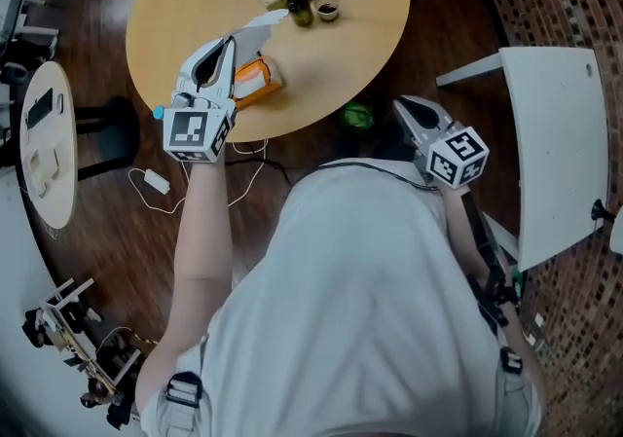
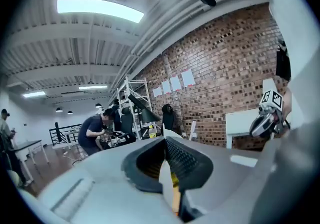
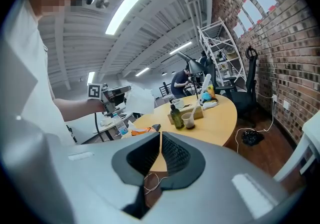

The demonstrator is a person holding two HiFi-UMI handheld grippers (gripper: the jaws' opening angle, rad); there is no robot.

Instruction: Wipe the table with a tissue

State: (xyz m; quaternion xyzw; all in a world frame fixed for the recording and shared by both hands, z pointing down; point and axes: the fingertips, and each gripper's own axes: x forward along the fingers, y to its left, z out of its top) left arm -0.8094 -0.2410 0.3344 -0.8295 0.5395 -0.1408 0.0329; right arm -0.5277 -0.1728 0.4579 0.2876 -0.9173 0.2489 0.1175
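Head view: the left tool [image 1: 226, 51] is over the round tabletop [image 1: 360, 46], pinching a white tissue [image 1: 261, 24] held up in the air, with an orange pack [image 1: 258, 80] lying right beside the tool. The right tool [image 1: 407, 109] is off the tabletop's near edge.

Left gripper view: jaws clamped on the tissue's thin edge.

Right gripper view: jaws pressed together, nothing in them. A bottle [image 3: 175, 116] and a cup [image 3: 189, 119] stand on the tabletop beyond.

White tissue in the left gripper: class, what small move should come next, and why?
Probably lower the left gripper until the white tissue meets the round wooden table: the jaws are shut on it, yet it hangs above the tabletop.
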